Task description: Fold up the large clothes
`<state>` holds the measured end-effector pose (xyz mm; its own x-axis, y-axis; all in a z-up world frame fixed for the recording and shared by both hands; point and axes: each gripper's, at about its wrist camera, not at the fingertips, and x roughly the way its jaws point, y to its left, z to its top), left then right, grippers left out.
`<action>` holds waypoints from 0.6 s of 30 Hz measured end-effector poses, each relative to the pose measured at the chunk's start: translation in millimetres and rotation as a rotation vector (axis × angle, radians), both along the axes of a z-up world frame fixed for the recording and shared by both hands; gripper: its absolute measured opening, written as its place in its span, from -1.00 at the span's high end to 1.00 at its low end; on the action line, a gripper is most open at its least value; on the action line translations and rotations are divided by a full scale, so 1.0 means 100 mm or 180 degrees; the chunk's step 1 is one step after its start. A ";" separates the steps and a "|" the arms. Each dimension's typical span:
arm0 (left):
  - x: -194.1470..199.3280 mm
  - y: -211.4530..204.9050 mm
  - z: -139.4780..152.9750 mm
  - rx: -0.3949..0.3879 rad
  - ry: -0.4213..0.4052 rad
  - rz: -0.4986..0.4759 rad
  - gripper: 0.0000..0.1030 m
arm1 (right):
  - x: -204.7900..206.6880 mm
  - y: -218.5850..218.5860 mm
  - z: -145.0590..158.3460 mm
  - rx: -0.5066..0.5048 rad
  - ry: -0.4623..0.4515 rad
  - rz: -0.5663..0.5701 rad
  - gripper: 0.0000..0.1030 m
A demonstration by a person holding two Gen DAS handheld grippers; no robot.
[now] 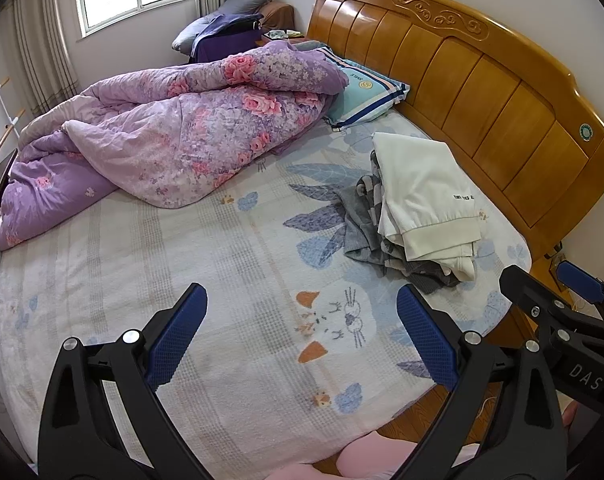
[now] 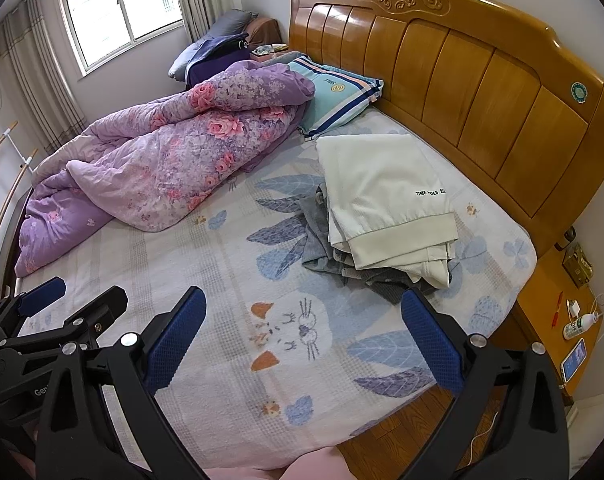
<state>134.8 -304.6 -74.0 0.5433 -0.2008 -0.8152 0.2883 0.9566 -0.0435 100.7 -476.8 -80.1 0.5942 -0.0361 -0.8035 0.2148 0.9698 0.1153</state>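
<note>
A folded white garment (image 1: pixel 422 196) (image 2: pixel 386 200) lies on top of a crumpled grey garment (image 1: pixel 362 220) (image 2: pixel 322 240) on the bed, near the wooden headboard. My left gripper (image 1: pixel 302 340) is open and empty, held above the bed sheet short of the clothes. My right gripper (image 2: pixel 302 340) is open and empty, also above the sheet, with the clothes pile just beyond its right finger. Each gripper shows at the edge of the other's view.
A purple floral duvet (image 1: pixel 173 132) (image 2: pixel 161 156) is bunched at the far left of the bed. A blue striped pillow (image 1: pixel 366 96) lies by the headboard (image 1: pixel 482 72). A nightstand (image 2: pixel 558 320) with a phone and bottle stands at the right.
</note>
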 end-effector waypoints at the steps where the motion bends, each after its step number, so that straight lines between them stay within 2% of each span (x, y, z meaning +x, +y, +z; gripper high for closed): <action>1: 0.00 0.00 0.00 -0.0009 0.0007 -0.0003 -0.86 | 0.00 0.00 0.00 -0.0002 -0.0001 -0.0002 -0.84; 18: 0.02 -0.01 -0.01 -0.0037 0.0029 -0.0050 -0.84 | -0.02 0.00 0.01 -0.0009 -0.0009 -0.0005 -0.84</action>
